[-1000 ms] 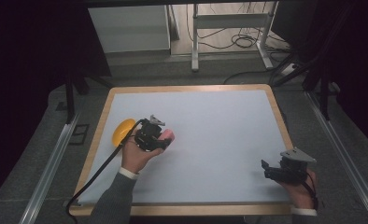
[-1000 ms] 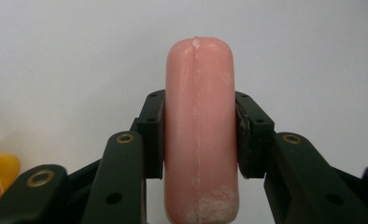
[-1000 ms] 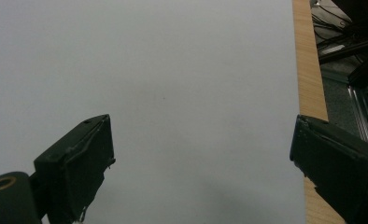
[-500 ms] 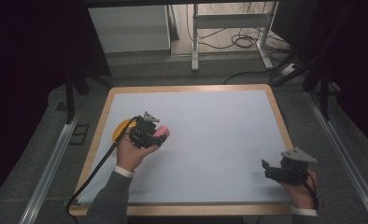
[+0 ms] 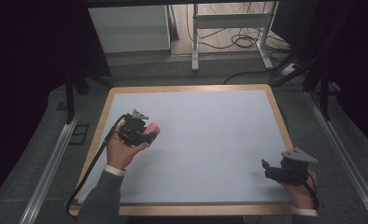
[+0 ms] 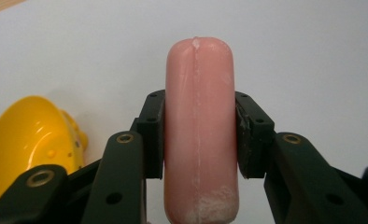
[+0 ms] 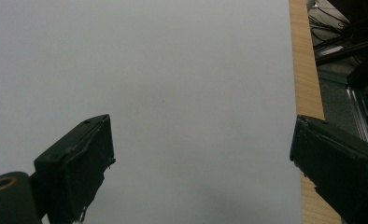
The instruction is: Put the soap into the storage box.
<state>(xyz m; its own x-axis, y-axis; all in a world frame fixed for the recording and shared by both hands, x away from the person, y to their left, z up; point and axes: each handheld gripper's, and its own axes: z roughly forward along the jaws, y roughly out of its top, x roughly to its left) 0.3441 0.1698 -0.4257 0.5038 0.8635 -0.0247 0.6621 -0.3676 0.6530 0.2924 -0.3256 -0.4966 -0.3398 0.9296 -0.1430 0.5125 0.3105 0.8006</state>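
Note:
A pink sausage point(image 6: 200, 126) stands lengthwise between the jaws of my left gripper point(image 6: 200, 140), whose black pads press on both its sides. From above, the left gripper point(image 5: 147, 134) is held over the left part of the white table top, with the pink sausage point(image 5: 153, 130) poking out to the right. A yellow rounded bowl-like thing point(image 6: 28, 140) lies on the table just to the left of the jaws. My right gripper point(image 5: 266, 169) rests near the front right corner; its jaws point(image 7: 201, 163) stand wide apart over bare white surface.
The white table top point(image 5: 210, 140) has a wooden rim point(image 5: 285, 126). Metal rails point(image 5: 56, 158) run along both sides on the grey floor. Table legs and cables point(image 5: 238, 42) lie beyond the far edge.
My left gripper has carried the sausage to the left and a little away from me, and now covers the yellow thing in the high view. The right gripper has stayed put.

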